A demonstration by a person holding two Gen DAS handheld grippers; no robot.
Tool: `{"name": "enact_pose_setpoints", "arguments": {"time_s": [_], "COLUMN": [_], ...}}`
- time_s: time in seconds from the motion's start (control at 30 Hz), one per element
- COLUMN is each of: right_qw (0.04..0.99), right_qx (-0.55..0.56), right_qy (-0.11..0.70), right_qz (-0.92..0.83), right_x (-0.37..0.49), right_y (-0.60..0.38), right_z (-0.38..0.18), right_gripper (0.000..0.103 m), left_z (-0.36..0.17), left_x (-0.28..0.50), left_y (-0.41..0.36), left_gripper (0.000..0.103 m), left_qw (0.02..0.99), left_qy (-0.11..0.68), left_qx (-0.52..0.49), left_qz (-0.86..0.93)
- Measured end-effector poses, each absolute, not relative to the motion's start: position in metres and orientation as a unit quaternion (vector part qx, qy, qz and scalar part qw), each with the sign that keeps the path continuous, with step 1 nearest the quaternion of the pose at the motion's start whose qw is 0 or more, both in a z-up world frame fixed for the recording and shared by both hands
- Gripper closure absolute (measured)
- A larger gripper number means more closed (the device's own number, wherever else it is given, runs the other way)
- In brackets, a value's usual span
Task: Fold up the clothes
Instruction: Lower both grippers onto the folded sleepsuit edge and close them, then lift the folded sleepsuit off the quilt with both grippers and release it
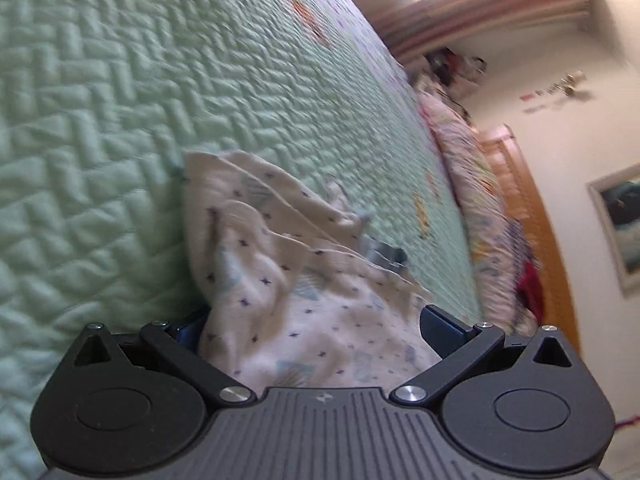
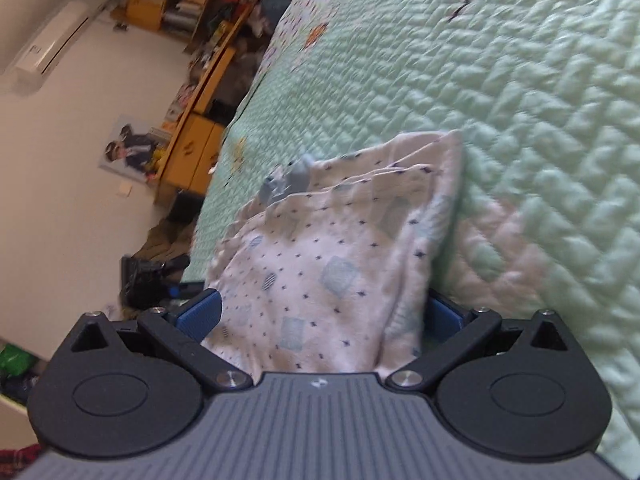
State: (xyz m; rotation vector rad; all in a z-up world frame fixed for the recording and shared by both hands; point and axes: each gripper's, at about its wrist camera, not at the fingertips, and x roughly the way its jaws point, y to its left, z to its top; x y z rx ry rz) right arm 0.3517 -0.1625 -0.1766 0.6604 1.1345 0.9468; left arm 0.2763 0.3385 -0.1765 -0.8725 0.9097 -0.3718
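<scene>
**A:** Where's the garment?

**B:** The pale patterned garment (image 1: 280,280) lies bunched on the bed's green quilt (image 1: 100,140), running from 6 o'clock up toward centre in both wrist views. A grey tab (image 2: 294,178) sits at its far edge, around 11 o'clock in the right view.

**A:** And the tongs?

**B:** The left tongs (image 1: 316,332) stand apart with cloth filling the gap; one blue pad (image 1: 442,330) shows clear at 4 o'clock, the other mostly hidden. The right tongs (image 2: 320,316) are also spread, fabric heaped between both pads (image 2: 200,312). Motion blur makes it hard to say whether the pads press the cloth.

**A:** Beyond that?

**B:** A wooden headboard (image 1: 532,216) and pillow (image 1: 472,184) at 3 o'clock in the left view; shelves (image 2: 192,8) at 11 o'clock in the right.
</scene>
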Motion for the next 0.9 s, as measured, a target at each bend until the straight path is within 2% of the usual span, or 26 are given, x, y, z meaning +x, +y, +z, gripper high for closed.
{"name": "enact_pose_setpoints", "arguments": {"time_s": [0.3, 0.37, 0.4, 0.43, 0.47, 0.5, 0.53, 0.63, 0.77, 0.9], "right_qw": [0.665, 0.682, 0.692, 0.699, 0.703, 0.706, 0.708, 0.713, 0.694, 0.67], "right_qx": [0.273, 0.26, 0.255, 0.255, 0.262, 0.269, 0.276, 0.301, 0.388, 0.476], "right_qy": [0.498, 0.492, 0.492, 0.494, 0.5, 0.502, 0.498, 0.479, 0.424, 0.363], "right_qz": [0.484, 0.474, 0.463, 0.45, 0.432, 0.421, 0.417, 0.414, 0.433, 0.44], "right_x": [0.35, 0.346, 0.346, 0.346, 0.347, 0.347, 0.345, 0.337, 0.32, 0.294], "right_y": [-0.128, -0.127, -0.13, -0.133, -0.139, -0.143, -0.144, -0.146, -0.152, -0.163], "right_z": [-0.176, -0.175, -0.174, -0.176, -0.18, -0.183, -0.184, -0.185, -0.182, -0.18], "right_gripper": [0.001, 0.012, 0.027, 0.048, 0.063, 0.085, 0.085, 0.085, 0.085, 0.091], "left_z": [-0.191, -0.192, -0.19, -0.188, -0.186, -0.184, -0.183, -0.176, -0.152, -0.121], "left_x": [0.31, 0.315, 0.314, 0.313, 0.312, 0.31, 0.308, 0.301, 0.294, 0.278], "left_y": [0.315, 0.311, 0.31, 0.309, 0.307, 0.306, 0.307, 0.311, 0.296, 0.276], "left_gripper": [0.001, 0.008, 0.014, 0.026, 0.035, 0.065, 0.079, 0.081, 0.083, 0.083], "left_qw": [0.768, 0.767, 0.775, 0.784, 0.792, 0.799, 0.803, 0.81, 0.828, 0.834], "left_qy": [0.439, 0.443, 0.446, 0.45, 0.453, 0.456, 0.456, 0.443, 0.411, 0.383], "left_qx": [-0.396, -0.389, -0.378, -0.366, -0.354, -0.342, -0.338, -0.345, -0.341, -0.351], "left_qz": [-0.248, -0.254, -0.239, -0.223, -0.207, -0.191, -0.179, -0.167, -0.17, -0.189]}}
